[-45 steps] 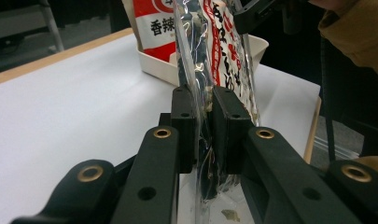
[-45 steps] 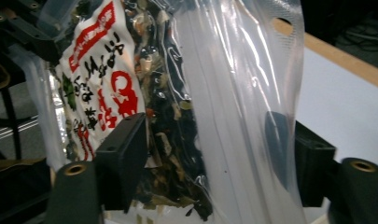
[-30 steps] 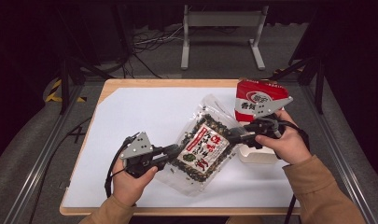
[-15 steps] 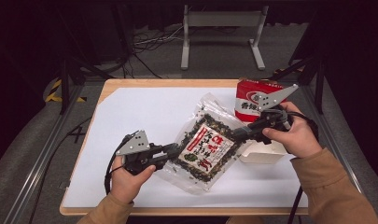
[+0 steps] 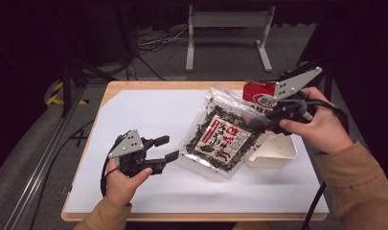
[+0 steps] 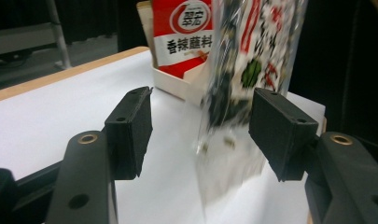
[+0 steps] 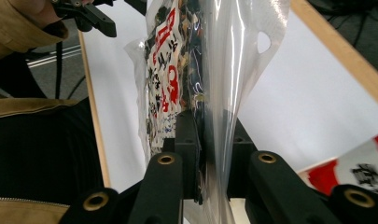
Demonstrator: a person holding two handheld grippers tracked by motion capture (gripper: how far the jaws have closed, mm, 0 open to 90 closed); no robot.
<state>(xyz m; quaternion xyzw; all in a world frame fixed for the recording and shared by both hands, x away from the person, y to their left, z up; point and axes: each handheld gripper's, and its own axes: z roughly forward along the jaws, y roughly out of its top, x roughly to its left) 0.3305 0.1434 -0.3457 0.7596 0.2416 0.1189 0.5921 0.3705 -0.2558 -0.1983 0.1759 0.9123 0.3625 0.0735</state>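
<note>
At three o'clock above the counter [image 5: 148, 110], my right gripper [image 5: 258, 123] clamps its jaws on the seaweed bag [image 5: 220, 136], lifting it toward the white tray [image 5: 278, 153]; my left gripper [image 5: 165, 148], jaws just opened, lets it swing free at nine o'clock.

Clamped in the right gripper [image 7: 203, 154]: a bag [image 5: 223, 134] of clear, glossy, crinkled plastic film with a printed label, between matt black jaws with brass-looking rivets. Ahead of the left gripper [image 5: 165, 147], jaws apart after just opening: rough matt black pads [image 6: 130, 126], a smooth matt white sheet [image 5: 148, 115] on a pale wood table [image 5: 148, 85]. Beyond the bag: a glossy red printed box [image 6: 182, 32] in a smooth white tray [image 5: 278, 153], plastic by the look.
</note>
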